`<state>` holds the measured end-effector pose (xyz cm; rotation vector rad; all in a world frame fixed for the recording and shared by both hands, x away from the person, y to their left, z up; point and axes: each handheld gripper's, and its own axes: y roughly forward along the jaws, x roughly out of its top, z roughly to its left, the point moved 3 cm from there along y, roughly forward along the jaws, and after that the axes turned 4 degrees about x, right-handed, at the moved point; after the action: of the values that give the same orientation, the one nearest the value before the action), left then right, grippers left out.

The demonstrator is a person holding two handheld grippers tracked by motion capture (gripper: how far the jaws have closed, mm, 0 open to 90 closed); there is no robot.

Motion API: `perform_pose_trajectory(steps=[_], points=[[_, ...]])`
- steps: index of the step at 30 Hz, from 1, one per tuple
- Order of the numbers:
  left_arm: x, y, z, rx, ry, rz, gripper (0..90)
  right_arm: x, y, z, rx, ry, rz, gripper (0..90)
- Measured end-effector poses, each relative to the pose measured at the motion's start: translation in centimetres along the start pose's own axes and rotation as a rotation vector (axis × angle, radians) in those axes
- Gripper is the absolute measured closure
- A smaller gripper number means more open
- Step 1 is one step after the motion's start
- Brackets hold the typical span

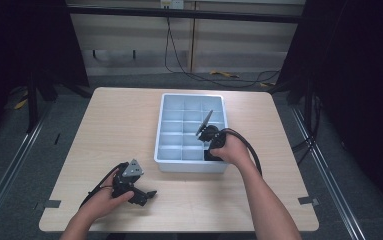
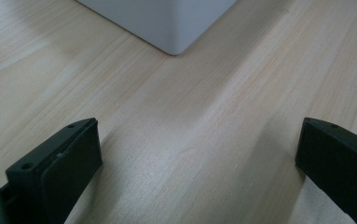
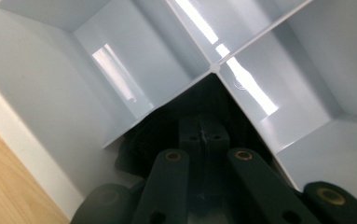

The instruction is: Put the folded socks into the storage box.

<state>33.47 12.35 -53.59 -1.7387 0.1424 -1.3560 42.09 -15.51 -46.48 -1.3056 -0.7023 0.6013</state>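
Observation:
A light blue tray [image 1: 160, 131] split into several compartments stands on the middle of the wooden table [image 1: 119, 120]. My right gripper [image 1: 210, 153] reaches down into the tray's near right compartment. In the right gripper view its jaws are pressed together, tips [image 3: 204, 135] low in that cell. A dark mass [image 3: 132, 151] lies around them; whether they pinch it is unclear. My left gripper [image 1: 146, 194] rests near the table's front left, open. Bare wood lies between its jaws [image 2: 199, 158], and a tray corner [image 2: 176, 28] stands ahead.
The white dividers [image 3: 213, 67] of the tray crowd close around the right jaws. The neighbouring cells look bare. Bare wood surrounds the tray [image 1: 194, 100] on all sides. Black frames and cables stand on the floor beyond the table.

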Motion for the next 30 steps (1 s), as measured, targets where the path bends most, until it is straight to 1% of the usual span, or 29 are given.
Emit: perform_pose_trajectory(steps=[2,4,5,6,7,9,11,12,13,14,16,19,20,22,24,25,26,27,29,30], points=[[0.0,0.0,0.0,-0.001,0.0,0.0,0.0,0.0,-0.3,0.1,-0.012,0.0,0.004,88.6],[0.0,0.0,0.0,-0.002,0.002,0.001,0.0,0.0,-0.7,0.1,-0.013,-0.008,0.002,87.7],[0.0,0.0,0.0,-0.002,0.01,0.006,0.0,0.0,-0.9,0.1,-0.01,-0.004,-0.004,86.9],[0.0,0.0,0.0,-0.001,0.001,0.0,0.0,-0.1,-1.4,0.1,-0.003,0.004,-0.01,84.5],[0.0,0.0,0.0,-0.002,0.002,0.001,0.0,-0.1,-1.6,0.1,0.003,0.017,-0.018,82.9],[0.0,0.0,0.0,-0.002,0.001,0.0,0.0,-0.3,-2.4,0.0,0.007,0.027,-0.038,77.6],[0.0,0.0,0.0,-0.002,0.002,0.001,0.0,-0.4,-3.0,0.1,0.008,0.028,-0.05,74.6],[0.0,0.0,0.0,-0.002,0.0,0.0,0.0,-0.5,-3.4,0.1,0.01,0.036,-0.068,73.0],[0.0,0.0,0.0,-0.002,0.0,0.0,0.0,-0.5,-3.5,0.1,0.013,0.036,-0.074,71.6],[0.0,0.0,0.0,-0.002,0.003,0.002,0.0,-0.6,-3.8,0.1,0.008,0.033,-0.069,69.0],[0.0,0.0,0.0,-0.001,0.001,0.0,0.0,-0.7,-4.2,0.1,0.004,0.028,-0.08,63.6],[0.0,0.0,0.0,-0.002,0.001,0.0,0.0,-0.8,-4.8,0.2,-0.004,0.05,-0.083,58.0],[0.0,0.0,0.0,-0.002,0.002,0.001,0.0,-0.8,-4.9,0.2,-0.002,0.043,-0.093,56.1],[0.0,0.0,0.0,-0.001,0.001,0.001,0.0,-0.9,-5.4,0.3,-0.002,0.061,-0.103,51.9],[0.0,0.0,0.0,-0.001,0.001,0.0,0.0,-1.0,-5.6,0.3,-0.01,0.053,-0.109,48.1],[0.0,0.0,0.0,-0.002,0.0,0.0,0.0,-1.0,-5.7,0.4,-0.013,0.068,-0.108,46.0],[0.0,0.0,0.0,-0.001,0.001,0.001,0.0,-1.1,-5.9,0.3,-0.012,0.061,-0.118,45.2],[0.0,0.0,0.0,-0.001,0.001,0.001,0.0,-1.1,-6.0,0.5,-0.012,0.071,-0.128,44.8],[0.0,0.0,0.0,-0.001,0.001,0.001,0.0,-1.2,-6.2,0.5,-0.016,0.054,-0.126,42.3],[0.0,0.0,0.0,-0.001,0.001,0.001,0.0,-1.2,-6.3,0.6,-0.017,0.056,-0.126,41.0]])
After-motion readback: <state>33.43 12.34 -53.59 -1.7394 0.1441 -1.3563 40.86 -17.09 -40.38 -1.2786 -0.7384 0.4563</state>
